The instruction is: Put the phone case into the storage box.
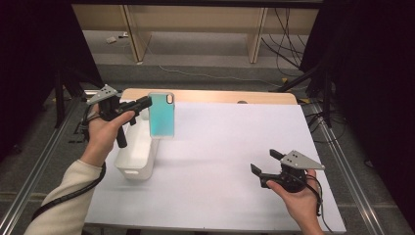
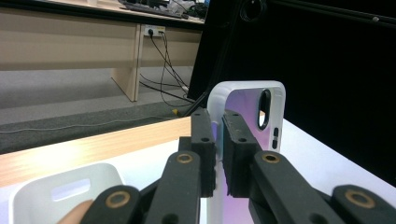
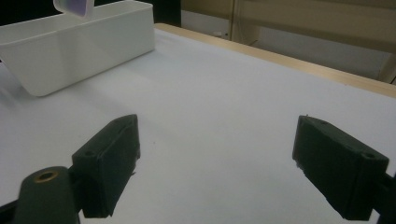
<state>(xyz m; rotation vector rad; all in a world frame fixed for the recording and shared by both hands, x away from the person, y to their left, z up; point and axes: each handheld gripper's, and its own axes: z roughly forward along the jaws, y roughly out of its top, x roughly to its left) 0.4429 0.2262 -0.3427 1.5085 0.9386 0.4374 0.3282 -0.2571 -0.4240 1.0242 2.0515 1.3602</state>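
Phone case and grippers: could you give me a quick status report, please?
Left gripper shut on phone case, held upright above white bin. Right gripper open, low over the table, holding nothing. Nothing in the way.

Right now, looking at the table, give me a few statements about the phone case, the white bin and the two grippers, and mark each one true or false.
1. The left gripper is clamped on the edge of the phone case. True.
2. The phone case lies flat inside the white bin. False: it is held upright in the air above the bin.
3. The right gripper has its jaws wide open with nothing between them. True.
4. The right gripper is holding the white bin. False: it is well away from the bin, over the bare white table.
5. The phone case has a camera cutout near its top. True.
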